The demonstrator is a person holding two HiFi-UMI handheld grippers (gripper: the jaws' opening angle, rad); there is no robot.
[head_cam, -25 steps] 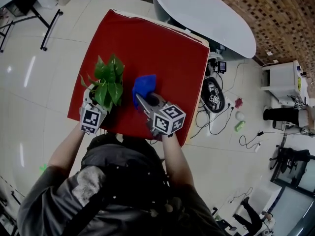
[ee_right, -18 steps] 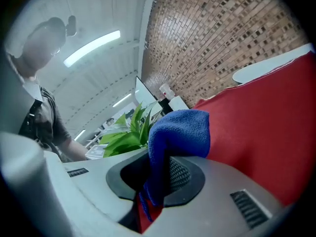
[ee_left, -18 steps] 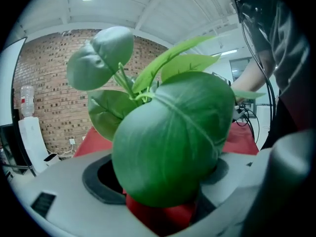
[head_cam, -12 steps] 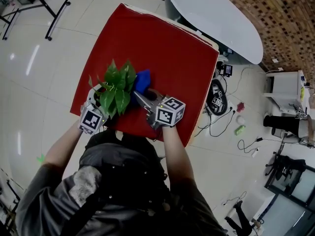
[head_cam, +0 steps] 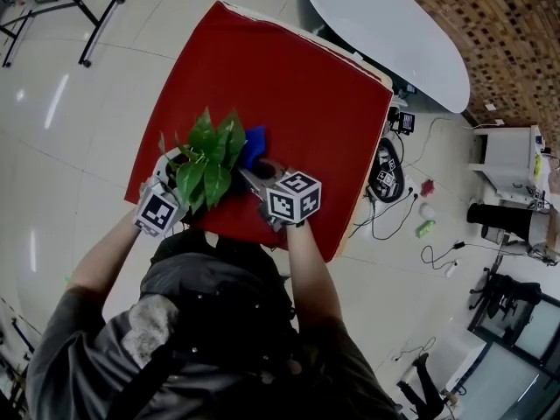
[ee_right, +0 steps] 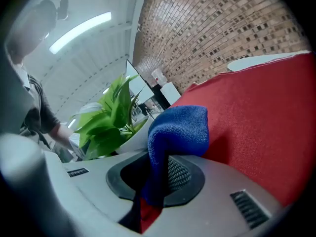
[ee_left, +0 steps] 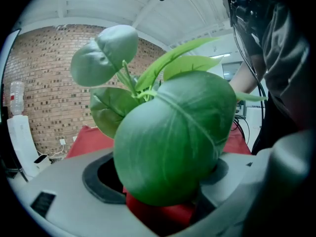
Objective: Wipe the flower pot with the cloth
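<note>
A leafy green plant [head_cam: 210, 157] stands in a white flower pot [head_cam: 166, 170] near the front left corner of the red table [head_cam: 297, 94]. My left gripper [head_cam: 173, 189] sits wide around the pot from the near side. In the left gripper view a big leaf [ee_left: 173, 142] fills the gap between the jaws and hides the pot. My right gripper [head_cam: 253, 174] is shut on a blue cloth [head_cam: 255, 145], which touches the leaves on the plant's right. The right gripper view shows the cloth [ee_right: 177, 127] bunched in the jaws, with the pot [ee_right: 134, 138] just to its left.
A white oval table [head_cam: 385, 24] stands beyond the red one at the upper right. Cables and small devices [head_cam: 381, 173] lie on the floor to the right. The red table's front edge runs close under both grippers.
My right gripper has carried the cloth left and down until it meets the plant. The plant now leans more to the right, with the left gripper staying on it.
</note>
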